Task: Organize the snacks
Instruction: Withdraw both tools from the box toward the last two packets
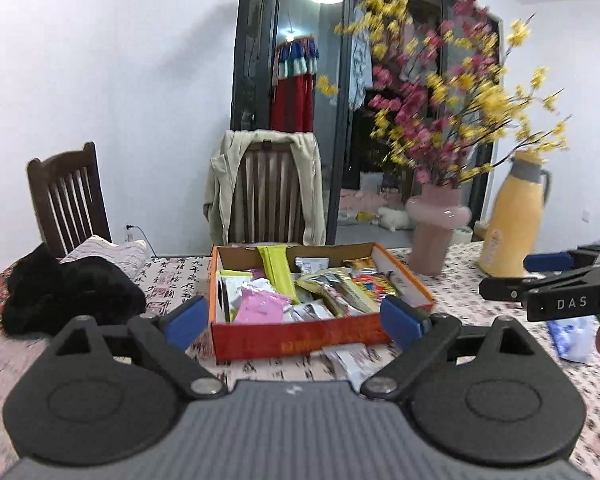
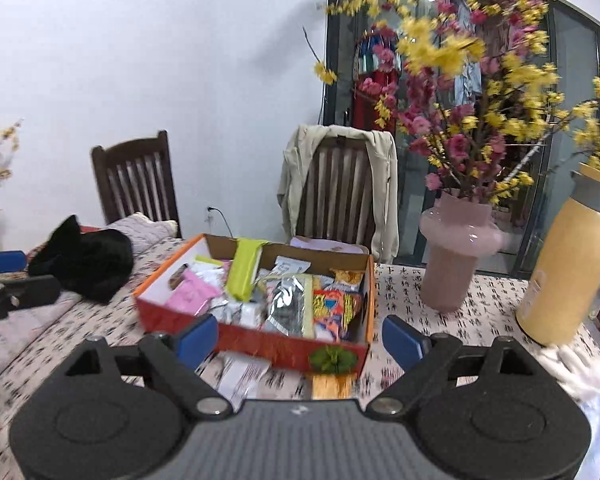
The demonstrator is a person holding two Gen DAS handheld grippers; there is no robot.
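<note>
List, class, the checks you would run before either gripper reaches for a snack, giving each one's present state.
1. Left gripper open, holding nothing: ok.
2. Right gripper open, holding nothing: ok.
3. Snack box open-topped, packets reachable: ok.
4. All snacks inside the box: not ok; loose packet lies on the tablecloth in front.
5. Pink vase stands apart from the box: ok.
6. Sorting scheme for packets: cannot tell.

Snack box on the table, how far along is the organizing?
Most packets already sit in the snack box. Nothing is in hand: left tongs and right tongs are open and empty. Left: a white packet and orange packet on the tablecloth before it.
</note>
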